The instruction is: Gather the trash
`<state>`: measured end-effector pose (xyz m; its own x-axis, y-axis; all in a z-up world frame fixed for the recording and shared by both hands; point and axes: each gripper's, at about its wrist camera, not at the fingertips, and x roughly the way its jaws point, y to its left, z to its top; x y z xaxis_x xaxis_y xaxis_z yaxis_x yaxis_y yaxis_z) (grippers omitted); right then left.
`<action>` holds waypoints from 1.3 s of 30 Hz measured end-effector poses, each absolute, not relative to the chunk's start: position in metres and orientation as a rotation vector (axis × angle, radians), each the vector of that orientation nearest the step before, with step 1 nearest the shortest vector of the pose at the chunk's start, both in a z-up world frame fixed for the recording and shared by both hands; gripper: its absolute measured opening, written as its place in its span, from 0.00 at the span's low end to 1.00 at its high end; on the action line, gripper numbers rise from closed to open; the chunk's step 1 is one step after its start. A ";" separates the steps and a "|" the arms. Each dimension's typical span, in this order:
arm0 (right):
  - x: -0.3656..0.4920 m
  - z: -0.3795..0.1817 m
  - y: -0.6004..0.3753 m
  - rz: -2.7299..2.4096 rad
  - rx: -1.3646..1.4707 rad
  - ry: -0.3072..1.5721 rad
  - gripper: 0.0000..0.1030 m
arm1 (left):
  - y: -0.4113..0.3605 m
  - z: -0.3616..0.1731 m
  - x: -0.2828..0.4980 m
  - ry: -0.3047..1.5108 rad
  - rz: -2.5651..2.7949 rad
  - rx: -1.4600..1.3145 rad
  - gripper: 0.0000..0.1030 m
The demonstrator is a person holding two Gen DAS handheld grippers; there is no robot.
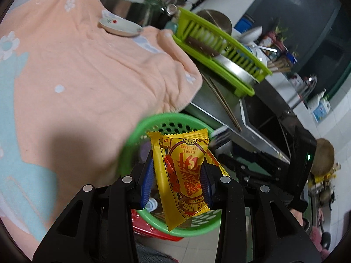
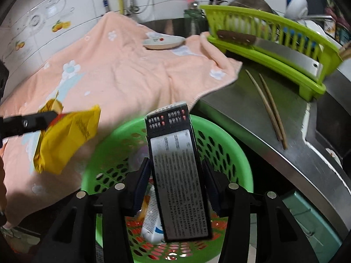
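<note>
Steel kitchen counter (image 2: pixel 252 118), tiled wall (image 2: pixel 43 32) behind, half draped with one peach flowered towel (image 2: pixel 122 74). On the towel's far edge, one shallow saucer (image 2: pixel 163 42) with a red mark. On bare steel to the right, two wooden chopsticks (image 2: pixel 268 107), side by side, near the towel's hem. Beyond them, one lime-green dish rack (image 2: pixel 285 50), one cleaver (image 2: pixel 274 48) with a brown handle lying along its front rail; bowls and utensils stacked behind, too blurred to count. Knife handles on the wall above: at least three, dark.

Below the counter edge, one green perforated basket (image 2: pixel 223 144), round, already holding some rubbish: one white tube-like pack (image 2: pixel 151 219), other scraps too hidden to count. Under it, something red (image 1: pixel 151 230), kind unclear.

Left gripper (image 1: pixel 178 182): both blue pads (image 1: pixel 147 182) pressed on one yellow snack wrapper (image 1: pixel 182 171), red print on its front, held upright over the basket's near rim in the left wrist view. In the right wrist view, the same wrapper off to the left, above the towel, just beside the basket.

Right gripper (image 2: pixel 175 182): clamped on one dark carton (image 2: pixel 177 175), grey label of small print facing the camera, standing tall between the two fingers, directly above the basket's opening, clear of its contents.

Two grippers, two pieces of trash, one each, both aloft; neither in the basket yet.
</note>
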<state>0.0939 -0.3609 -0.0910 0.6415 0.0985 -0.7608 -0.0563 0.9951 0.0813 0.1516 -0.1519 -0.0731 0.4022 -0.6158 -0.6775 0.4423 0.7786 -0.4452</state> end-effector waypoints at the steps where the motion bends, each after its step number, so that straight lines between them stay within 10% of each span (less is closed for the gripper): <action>1: 0.094 -0.092 -0.364 0.080 0.058 0.873 0.47 | -0.156 -0.077 0.151 0.952 -0.680 -0.198 0.36; 18: 0.073 -0.083 -0.384 0.020 0.081 0.826 0.60 | -0.200 -0.111 0.145 1.036 -0.713 -0.118 0.44; 39: 0.054 -0.070 -0.364 0.049 0.086 0.783 0.70 | -0.174 -0.091 0.135 0.933 -0.607 -0.026 0.84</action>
